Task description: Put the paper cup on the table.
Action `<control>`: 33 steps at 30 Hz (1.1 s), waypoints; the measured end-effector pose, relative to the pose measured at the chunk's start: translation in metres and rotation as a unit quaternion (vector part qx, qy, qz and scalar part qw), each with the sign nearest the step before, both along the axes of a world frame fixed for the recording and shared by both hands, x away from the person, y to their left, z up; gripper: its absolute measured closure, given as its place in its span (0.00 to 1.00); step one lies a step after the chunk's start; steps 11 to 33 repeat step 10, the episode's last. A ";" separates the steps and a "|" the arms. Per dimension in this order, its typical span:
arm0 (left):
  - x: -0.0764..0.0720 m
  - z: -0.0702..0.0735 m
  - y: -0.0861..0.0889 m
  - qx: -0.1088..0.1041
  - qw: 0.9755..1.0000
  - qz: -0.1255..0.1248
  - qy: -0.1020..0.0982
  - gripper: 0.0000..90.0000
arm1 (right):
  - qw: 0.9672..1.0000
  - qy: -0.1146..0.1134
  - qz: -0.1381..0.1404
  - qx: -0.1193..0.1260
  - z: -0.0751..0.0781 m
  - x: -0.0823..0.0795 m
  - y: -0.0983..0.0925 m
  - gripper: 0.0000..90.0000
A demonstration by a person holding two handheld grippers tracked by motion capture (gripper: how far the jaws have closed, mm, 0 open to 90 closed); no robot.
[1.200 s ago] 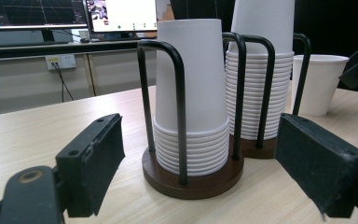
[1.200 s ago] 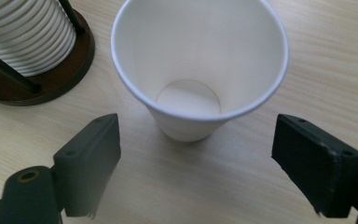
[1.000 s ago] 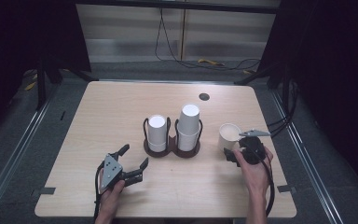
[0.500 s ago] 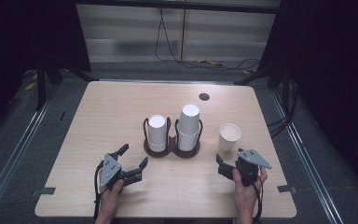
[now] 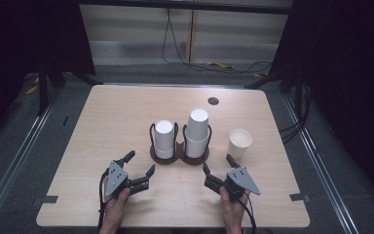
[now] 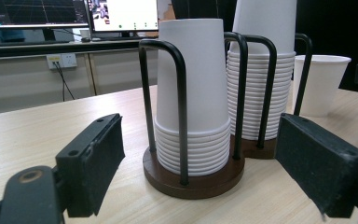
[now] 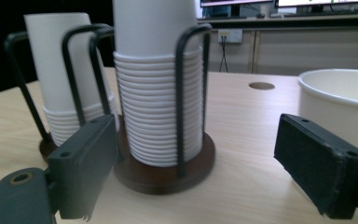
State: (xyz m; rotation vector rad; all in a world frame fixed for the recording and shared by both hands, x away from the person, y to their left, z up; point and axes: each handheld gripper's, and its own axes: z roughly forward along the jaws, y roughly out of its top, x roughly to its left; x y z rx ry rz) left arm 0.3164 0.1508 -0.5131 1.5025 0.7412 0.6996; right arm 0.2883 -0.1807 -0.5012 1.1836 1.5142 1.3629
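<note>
Your left gripper sits low over the near left part of the table, its jaws spread wide with nothing between them. Your right gripper mirrors it at the near right, jaws likewise apart and empty. Both point away from you, toward the middle of the table.

There, a dark wooden cup holder with two round bases joined side by side carries black wire hoops that rise around two stacks of white paper cups, all turned upside down. The left stack is the shorter; the right stack stands taller (its many nested rims show clearly in your right gripper view, at). In your left gripper view the shorter stack stands straight ahead between the open jaws, with the taller one behind it.

A single white paper cup stands upright, mouth up, on the table just to the right of the holder and apart from it. It lies ahead of your right gripper, not touching either jaw; in your right gripper view its rim rises just behind the right-hand jaw.

A small dark round hole marks the far side of the table, beyond the cups.
</note>
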 end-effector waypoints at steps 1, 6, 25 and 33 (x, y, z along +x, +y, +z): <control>0.000 0.000 0.000 0.000 1.000 0.002 0.001 0.17 | 1.000 -0.009 -0.001 0.005 -0.001 0.000 0.002 0.15; 0.000 0.000 0.000 0.000 1.000 0.001 0.000 0.17 | 1.000 -0.028 -0.007 -0.003 -0.003 -0.001 0.007 0.15; 0.000 0.000 0.000 0.000 1.000 0.002 0.000 0.17 | 0.999 -0.040 -0.002 -0.019 -0.003 -0.003 0.010 0.15; 0.000 0.000 0.000 0.000 1.000 0.002 0.000 0.17 | 0.999 -0.040 -0.002 -0.019 -0.003 -0.003 0.010 0.15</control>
